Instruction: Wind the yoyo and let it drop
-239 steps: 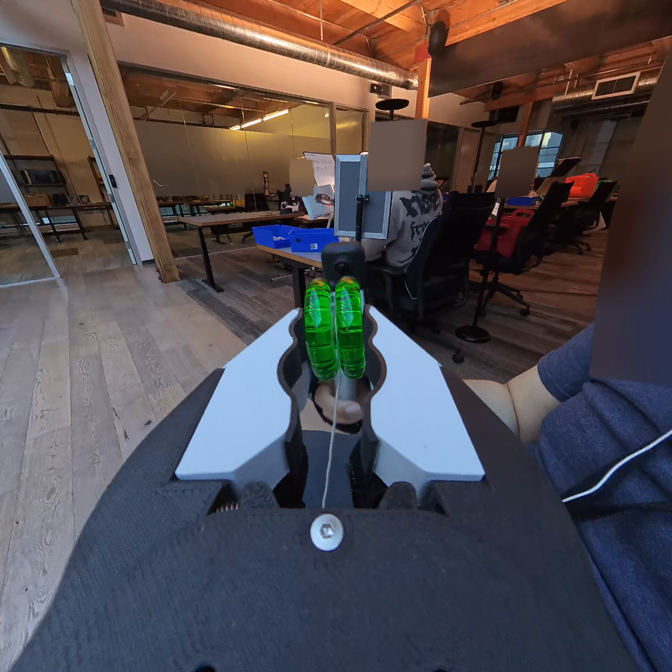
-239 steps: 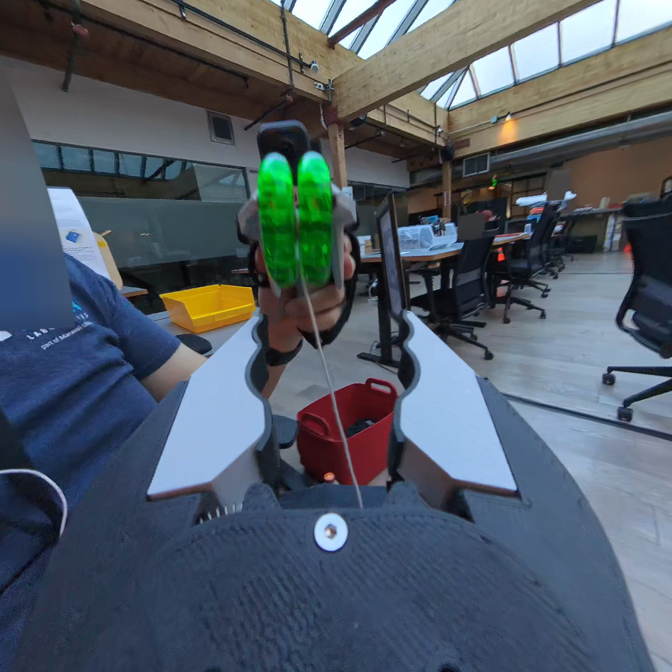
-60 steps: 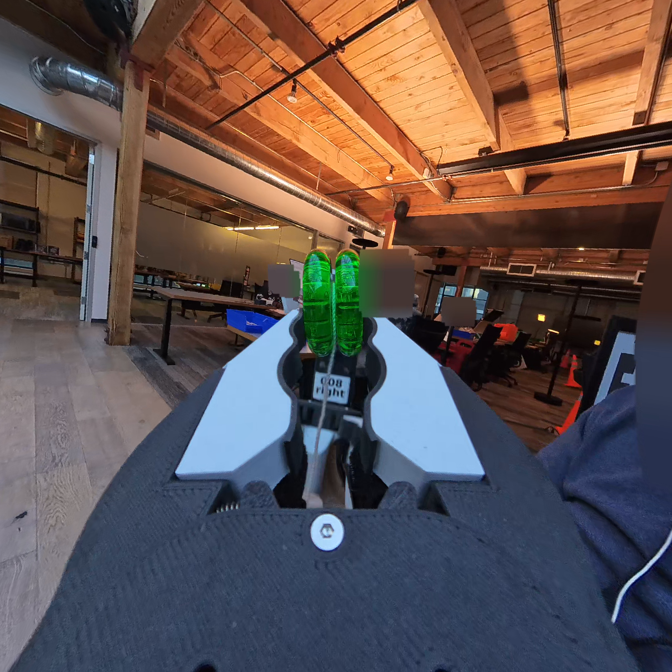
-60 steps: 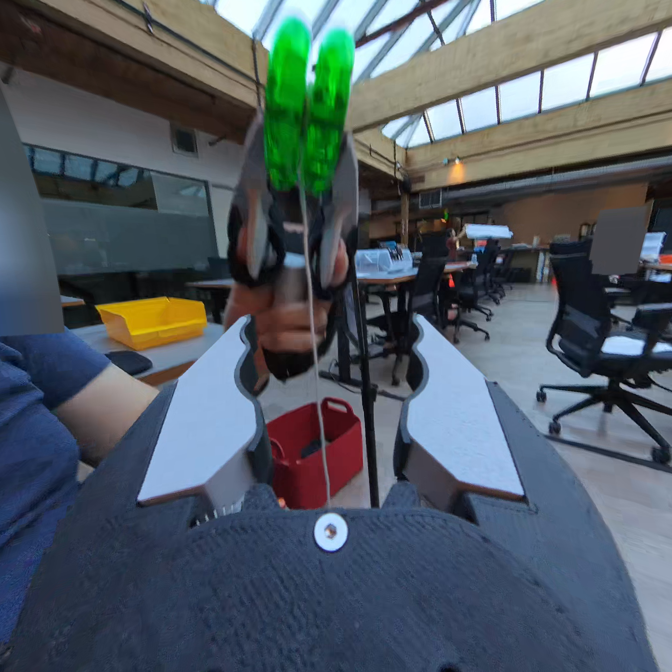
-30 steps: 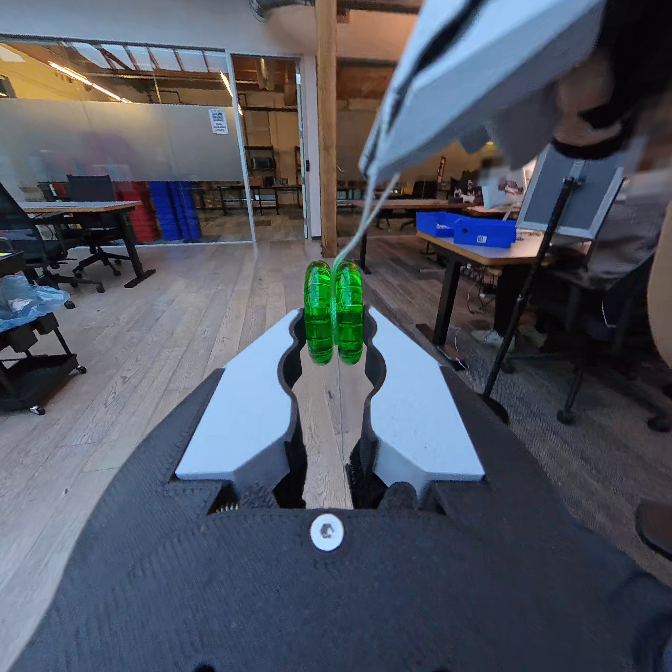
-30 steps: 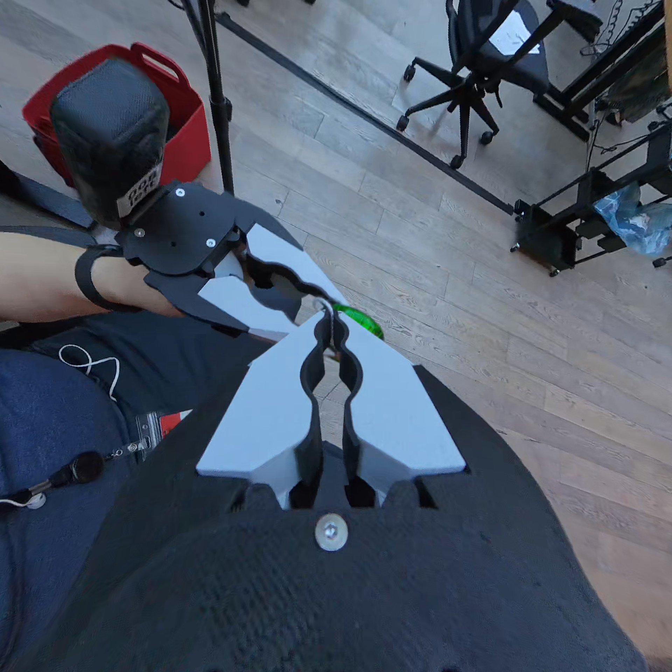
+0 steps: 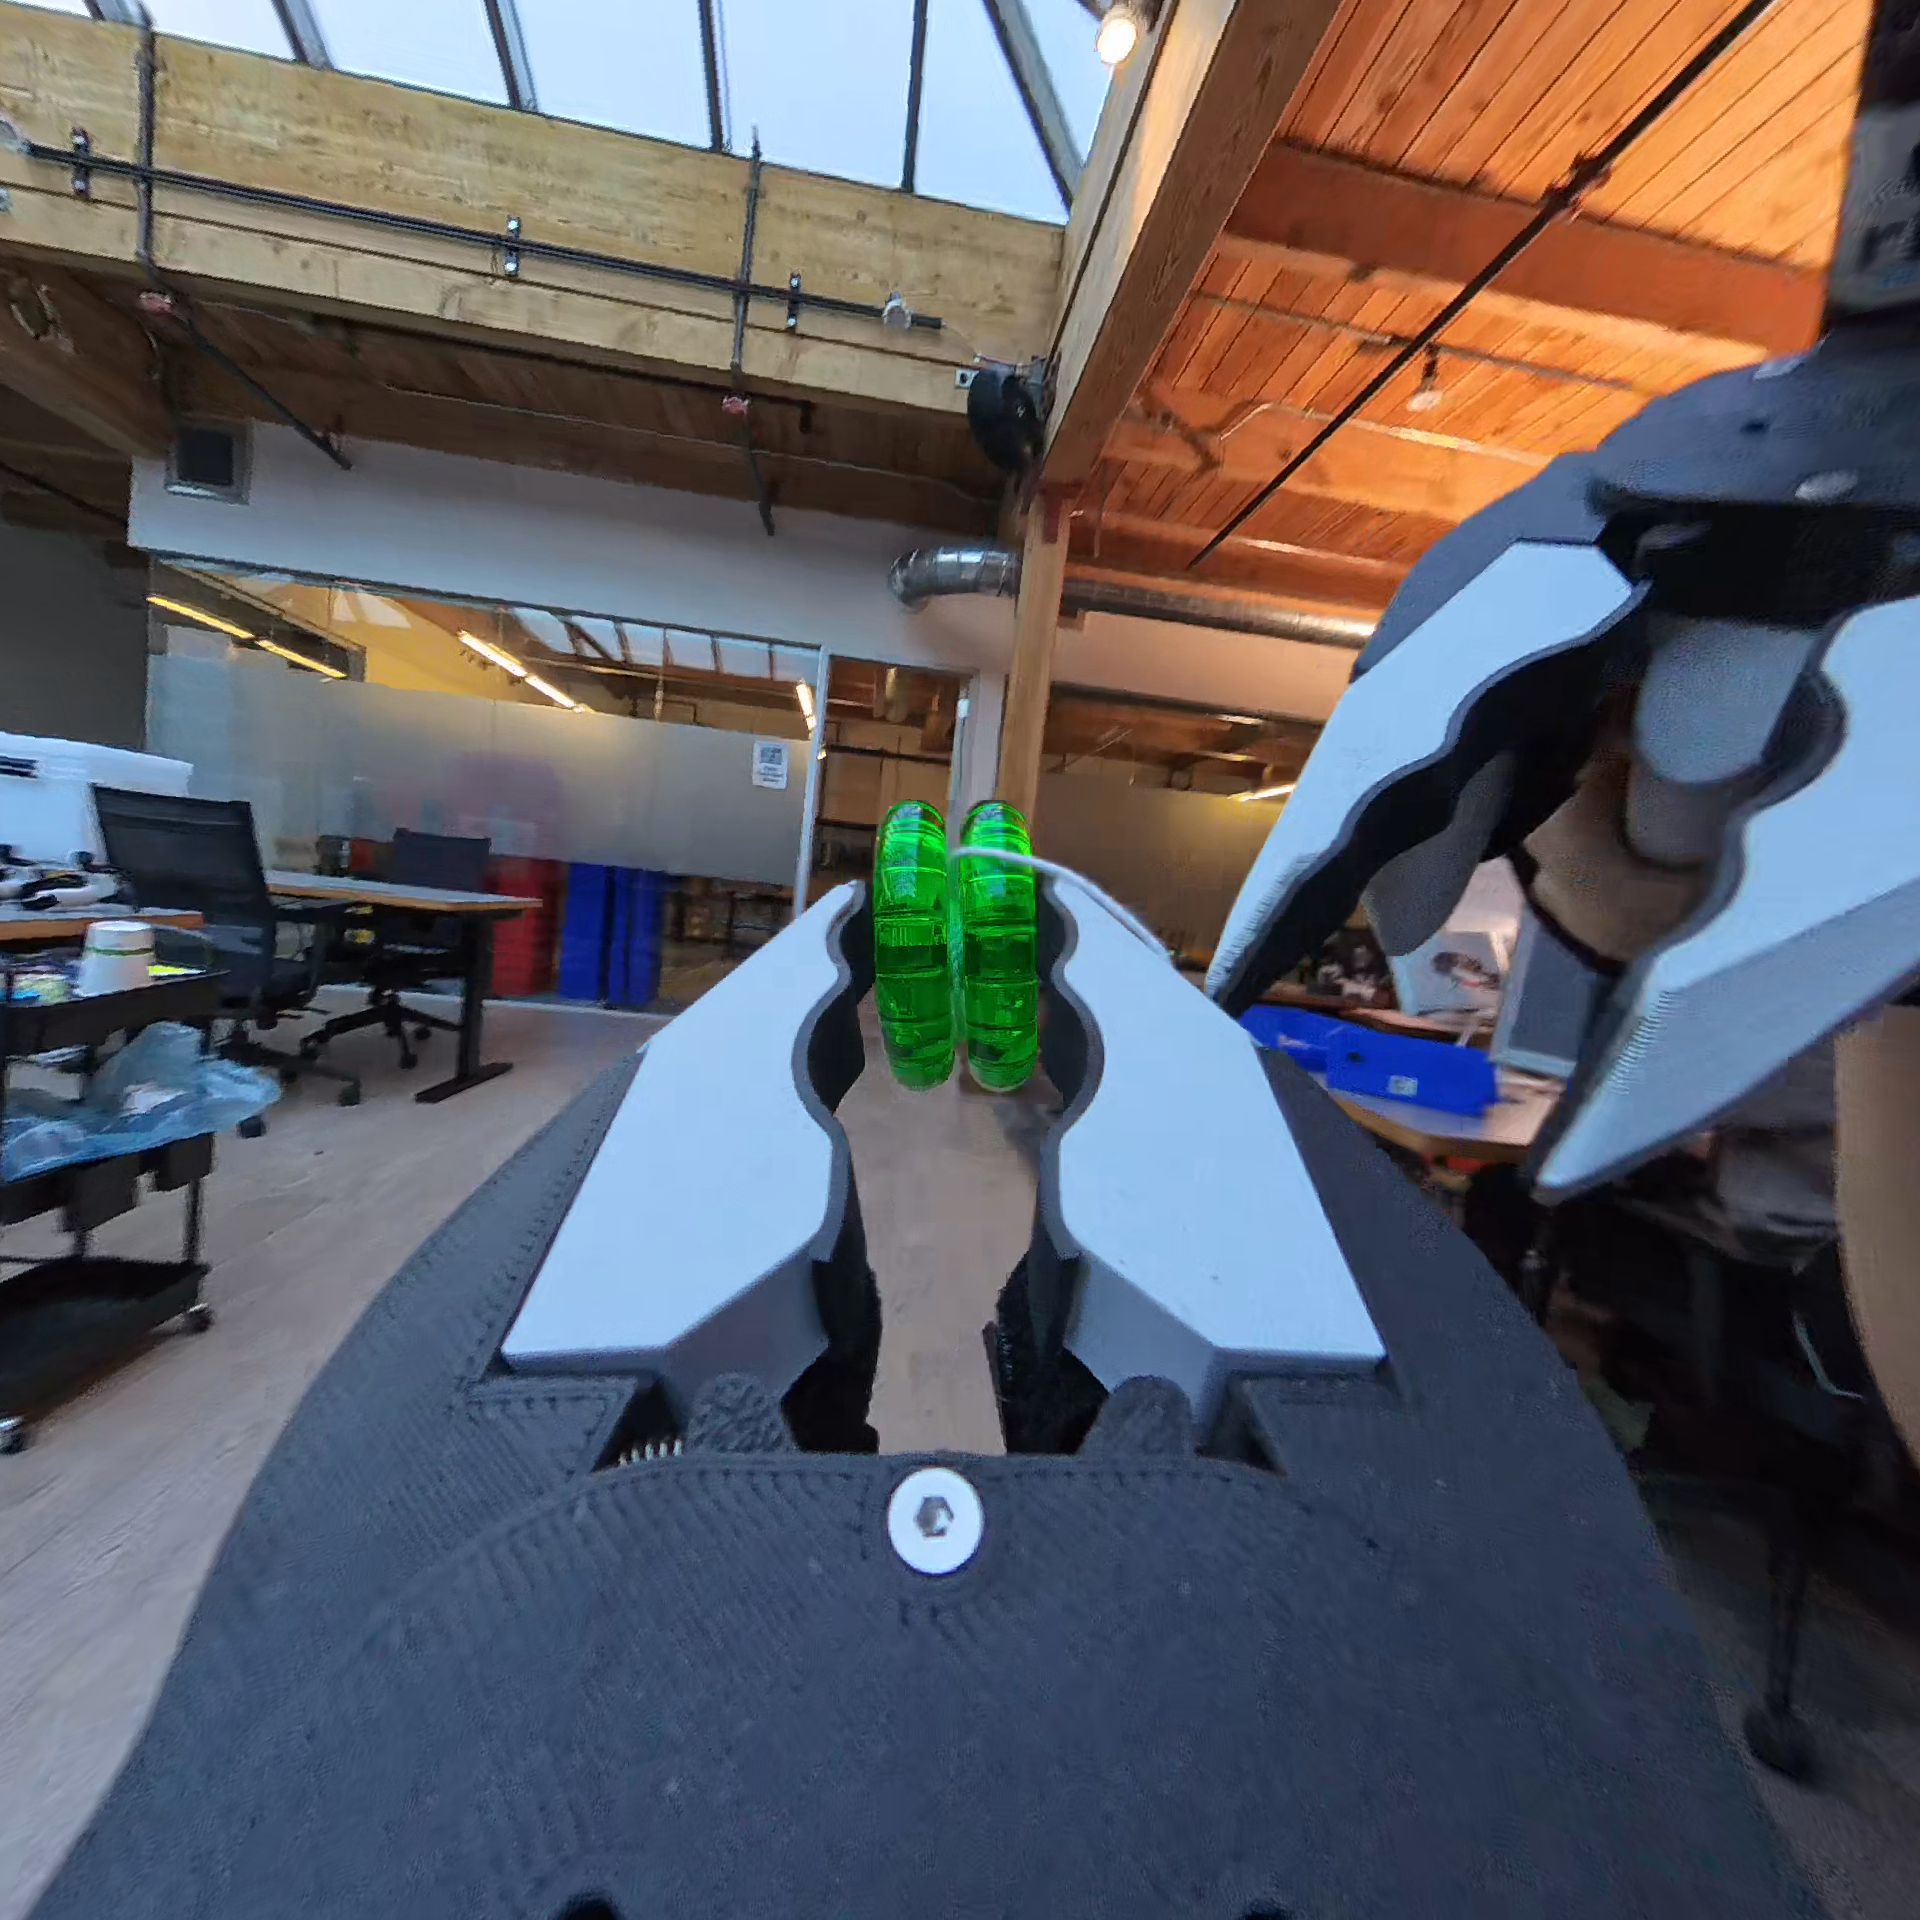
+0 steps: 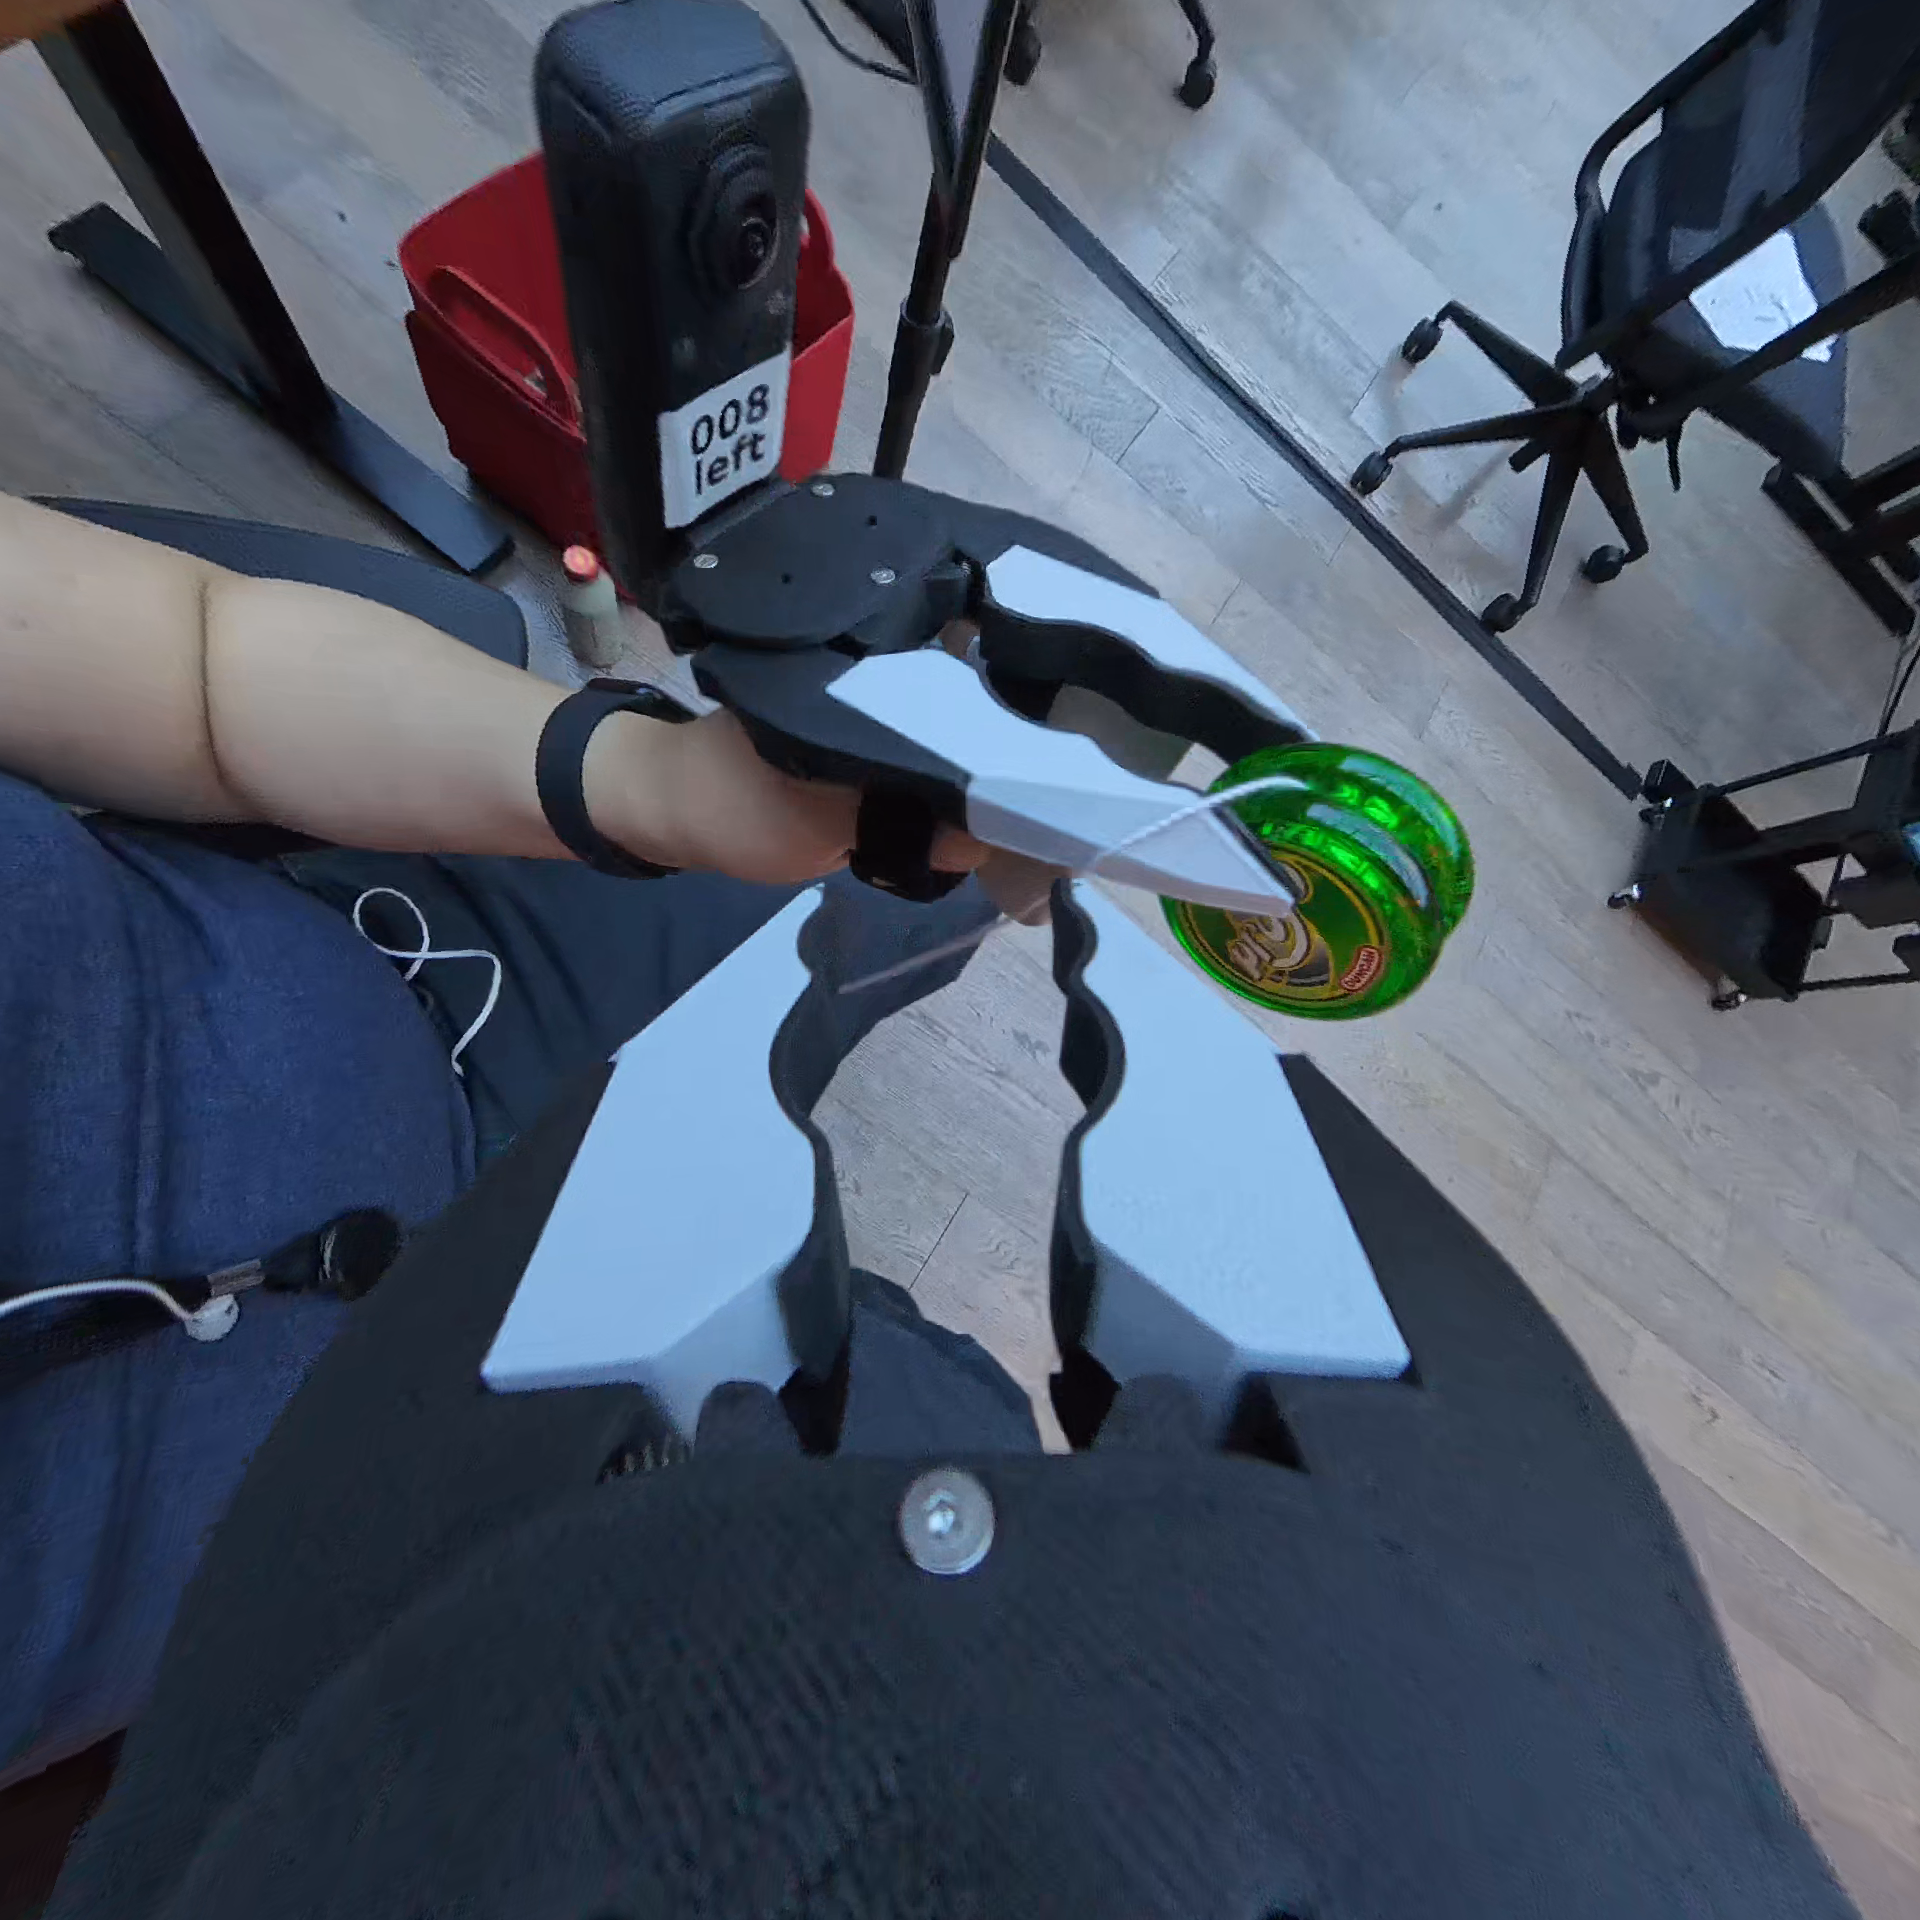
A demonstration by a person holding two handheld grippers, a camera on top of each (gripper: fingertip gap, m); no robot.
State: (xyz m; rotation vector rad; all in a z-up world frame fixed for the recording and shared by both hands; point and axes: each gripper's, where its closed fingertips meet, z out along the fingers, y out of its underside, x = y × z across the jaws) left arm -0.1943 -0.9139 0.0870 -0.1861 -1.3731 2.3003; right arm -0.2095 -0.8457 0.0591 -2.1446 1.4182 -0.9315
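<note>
Now my left gripper [image 7: 956,914] held the green yoyo [image 7: 954,961] between its fingertips.
Its white string [image 8: 1164,831] ran toward my right gripper [image 8: 935,925], whose jaws stood apart and held nothing, just beside the yoyo.

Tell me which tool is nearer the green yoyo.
Left. The left tool clamps the green yoyo between its fingertips. The right tool is open, apart from the yoyo, above and to the side, with the string running toward it.
</note>
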